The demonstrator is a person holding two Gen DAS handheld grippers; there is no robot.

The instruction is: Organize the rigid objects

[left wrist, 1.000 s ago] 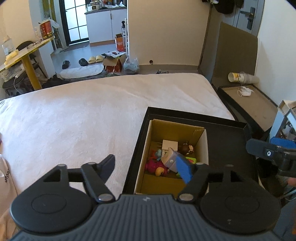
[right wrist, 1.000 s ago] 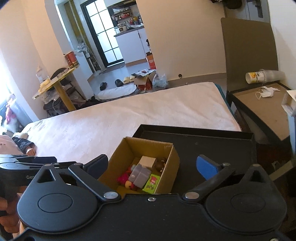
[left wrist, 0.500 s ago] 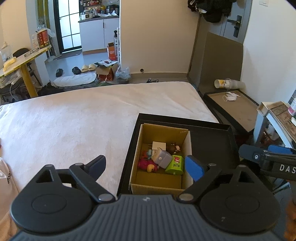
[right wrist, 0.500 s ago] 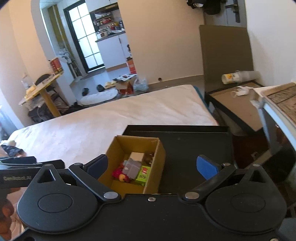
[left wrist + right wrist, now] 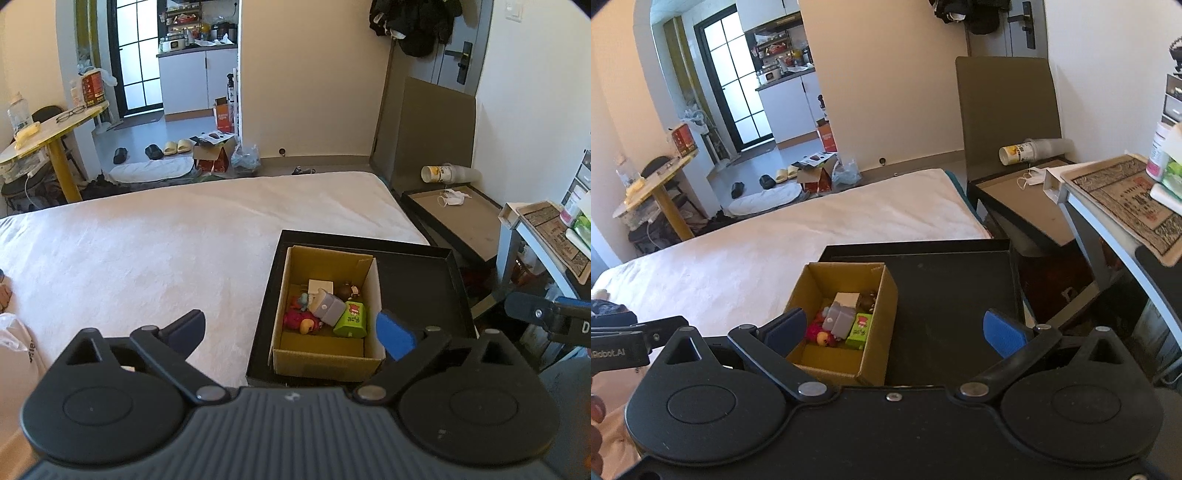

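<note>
A cardboard box (image 5: 328,354) stands in a black tray (image 5: 417,295) on the bed. Inside lie a grey block (image 5: 327,307), a green carton (image 5: 352,318), a white cube (image 5: 319,286) and small coloured figures. My left gripper (image 5: 291,328) hovers above and short of the box; its jaws are opening wide with nothing between them. In the right wrist view my right gripper (image 5: 894,328) is open and empty, also back from the box (image 5: 875,347), where the grey block (image 5: 842,317) shows too. Each gripper's tip shows at the edge of the other's view.
The white bed (image 5: 166,240) stretches away to the left. Past the tray stands a low black-framed side table (image 5: 461,218) with paper cups (image 5: 447,172). A shelf with a patterned mat (image 5: 1126,199) crowds the right side. A white bag (image 5: 14,343) lies at the left.
Both grippers have drawn back and up from the box, which now looks smaller. The left jaws have spread wider, and its blue pad has cleared the grey block.
</note>
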